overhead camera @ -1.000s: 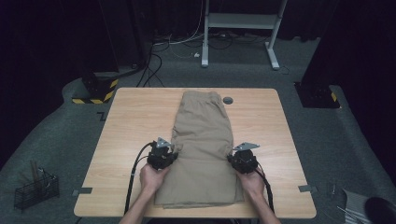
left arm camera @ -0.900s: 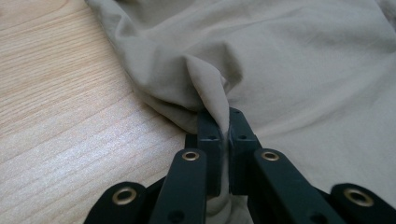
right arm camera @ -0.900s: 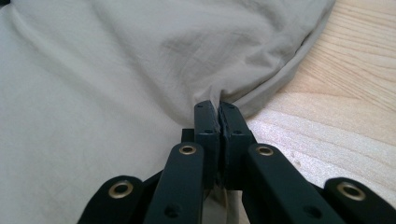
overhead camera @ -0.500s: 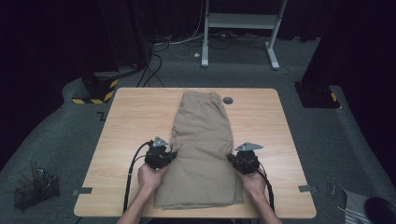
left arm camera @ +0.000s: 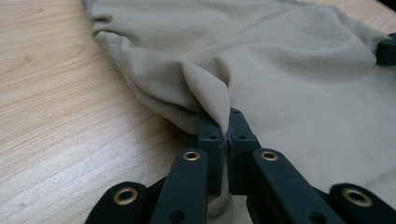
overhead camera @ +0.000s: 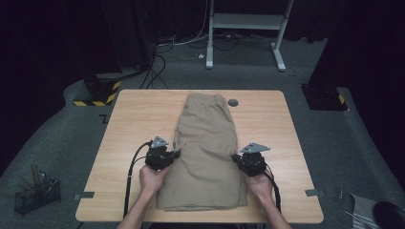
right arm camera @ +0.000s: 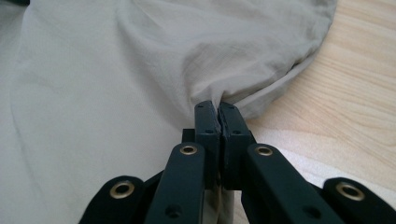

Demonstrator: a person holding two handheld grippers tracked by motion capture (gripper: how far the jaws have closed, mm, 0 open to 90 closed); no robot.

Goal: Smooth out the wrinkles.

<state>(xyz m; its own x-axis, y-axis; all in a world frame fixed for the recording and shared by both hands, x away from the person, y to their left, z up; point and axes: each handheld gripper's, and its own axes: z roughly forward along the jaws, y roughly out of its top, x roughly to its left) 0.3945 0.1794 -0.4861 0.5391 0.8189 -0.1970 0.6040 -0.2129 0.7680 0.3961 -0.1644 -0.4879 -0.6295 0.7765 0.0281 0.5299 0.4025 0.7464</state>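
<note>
Khaki shorts (overhead camera: 206, 143) lie folded lengthwise down the middle of the wooden table (overhead camera: 129, 124), waistband at the far end. My left gripper (overhead camera: 174, 154) is at the cloth's left edge, halfway along it. In the left gripper view, my left gripper (left arm camera: 227, 122) is shut on a raised pinch of the shorts (left arm camera: 289, 70). My right gripper (overhead camera: 235, 158) sits at the right edge of the cloth. Seen in the right gripper view, my right gripper (right arm camera: 218, 113) is shut on a gathered fold of the shorts (right arm camera: 140, 70) beside bare wood.
A small dark round disc (overhead camera: 233, 102) lies on the table beside the waistband. On the floor to the left stands a wire basket (overhead camera: 36, 191). Behind the table are a white stand (overhead camera: 248, 28) and loose cables (overhead camera: 157, 62).
</note>
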